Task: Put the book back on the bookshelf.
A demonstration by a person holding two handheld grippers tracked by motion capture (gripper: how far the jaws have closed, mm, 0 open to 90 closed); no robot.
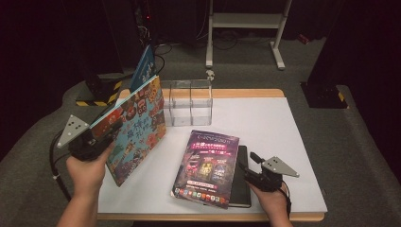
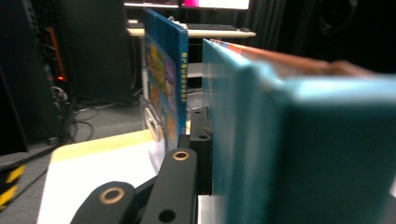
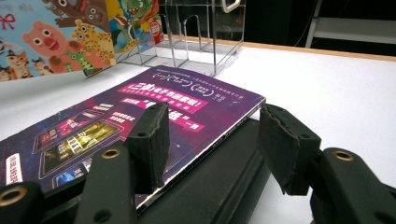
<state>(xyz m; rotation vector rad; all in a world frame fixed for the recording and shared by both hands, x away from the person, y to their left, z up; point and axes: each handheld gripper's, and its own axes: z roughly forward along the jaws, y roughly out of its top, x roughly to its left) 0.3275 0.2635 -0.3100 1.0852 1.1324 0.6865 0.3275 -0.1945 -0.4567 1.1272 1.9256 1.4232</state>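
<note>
Your left gripper (image 1: 101,137), black, carried a teal-edged picture book (image 1: 135,127) crowded with bright cartoon animals. A purple magazine (image 1: 206,168) with pink lettering lay over a black notebook (image 1: 242,182) on the white, wood-edged bench (image 1: 265,123), near a clear rack (image 1: 189,101).

four books (image 1: 135,127), one clear rack (image 1: 190,101), two grippers (image 1: 94,142)

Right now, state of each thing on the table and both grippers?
Picture book: lifted, tilted, clamped in left gripper.
Blue book: upright beside the rack.
Clear rack: upright, slots empty.
Purple magazine: flat, overlapping black notebook.
Right gripper: open, holding nothing.
</note>
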